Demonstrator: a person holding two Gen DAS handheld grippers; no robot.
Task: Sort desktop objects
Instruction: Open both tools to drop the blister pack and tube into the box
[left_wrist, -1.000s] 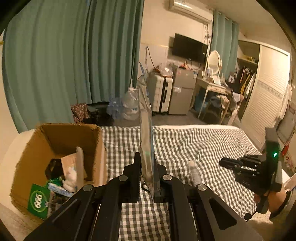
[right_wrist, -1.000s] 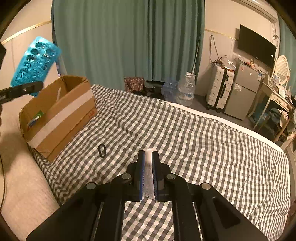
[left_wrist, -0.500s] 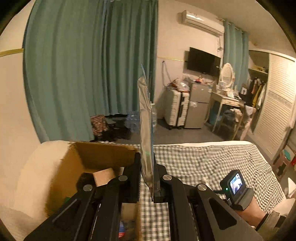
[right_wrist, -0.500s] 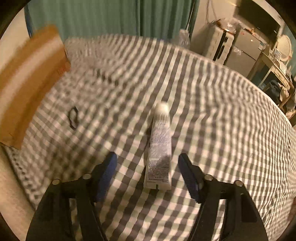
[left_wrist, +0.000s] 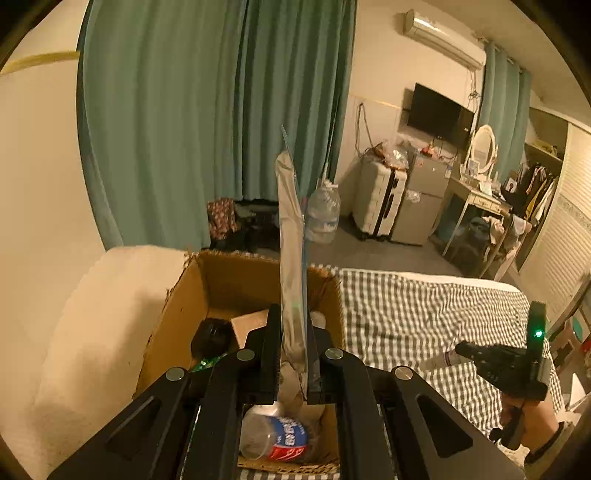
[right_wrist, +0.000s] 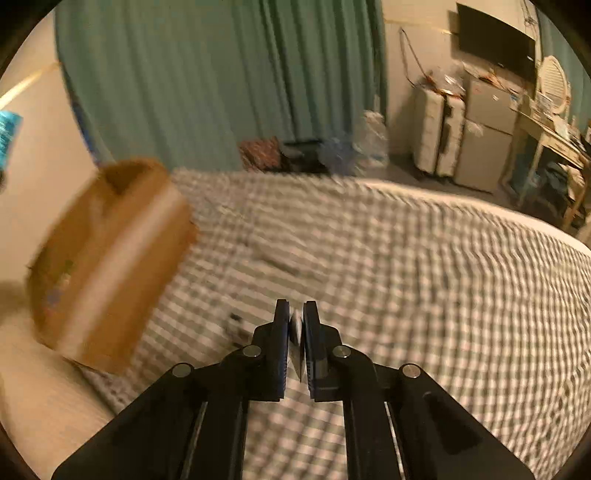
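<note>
Left gripper: since a second ago it has travelled from over the checked bedspread to directly above the open cardboard box, so its load is now placed for a drop. Its fingers stand narrow, clamped on a thin blister pack seen edge-on, silver backing on one face and blue on the other, rising upright and straight ahead of the fingertips. Below and behind the fingertips, inside the box, lie a plastic bottle with a blue and red label, a black rounded object and a smaller brown carton; already-sorted items, by my reading. Right gripper: half a second ago its fingers stood wide around a white tube lying on the bed; now they are pinched nearly together on the tube, a sliver of white showing between the pads. The left wrist view shows the tube's pale body sticking out beyond those fingers above the bedspread. The right view is motion-blurred; the box sits ahead and to the left of its fingers, well apart. Judgement: the pack's release is the step in hand, and the tube's carry to the box follows.
</note>
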